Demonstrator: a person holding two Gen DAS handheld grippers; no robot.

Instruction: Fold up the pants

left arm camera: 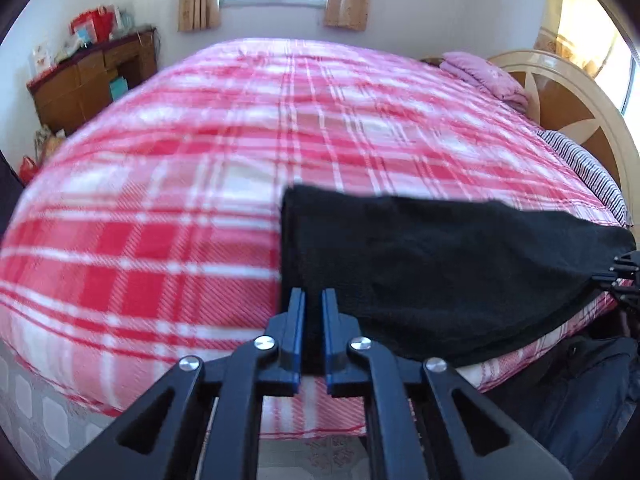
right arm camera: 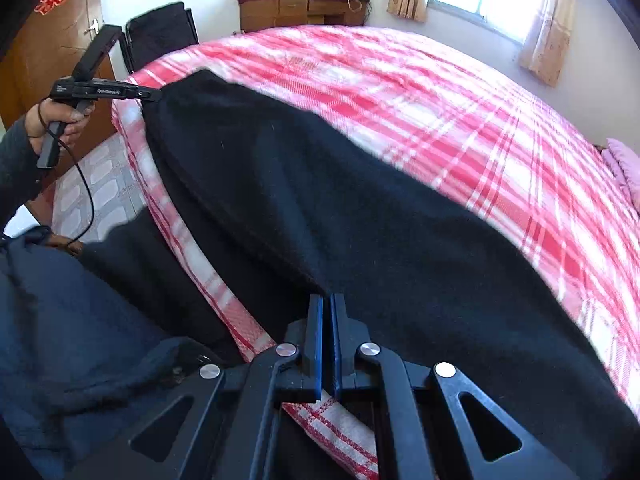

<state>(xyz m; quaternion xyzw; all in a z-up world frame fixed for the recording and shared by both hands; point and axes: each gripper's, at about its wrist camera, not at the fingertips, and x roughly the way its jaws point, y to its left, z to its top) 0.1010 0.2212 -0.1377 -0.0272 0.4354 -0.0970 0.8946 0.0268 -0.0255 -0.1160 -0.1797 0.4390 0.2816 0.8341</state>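
Observation:
The black pants (left arm camera: 420, 264) lie stretched along the near edge of the bed with the red-and-white plaid blanket (left arm camera: 200, 160). My left gripper (left arm camera: 313, 300) is shut on the pants' near left corner. My right gripper (right arm camera: 328, 304) is shut on the pants (right arm camera: 320, 200) at their other end. In the left wrist view the right gripper (left arm camera: 620, 276) shows at the far right, holding the cloth. In the right wrist view the left gripper (right arm camera: 154, 94) holds the far corner, with the person's hand behind it.
A wooden dresser (left arm camera: 92, 76) with red bags stands past the bed's left side. A pink folded quilt (left arm camera: 484, 76) and a striped pillow (left arm camera: 588, 168) lie by the headboard (left arm camera: 560, 92). A dark chair (right arm camera: 160, 36) stands by the bed. The person's dark jacket (right arm camera: 80, 320) is near.

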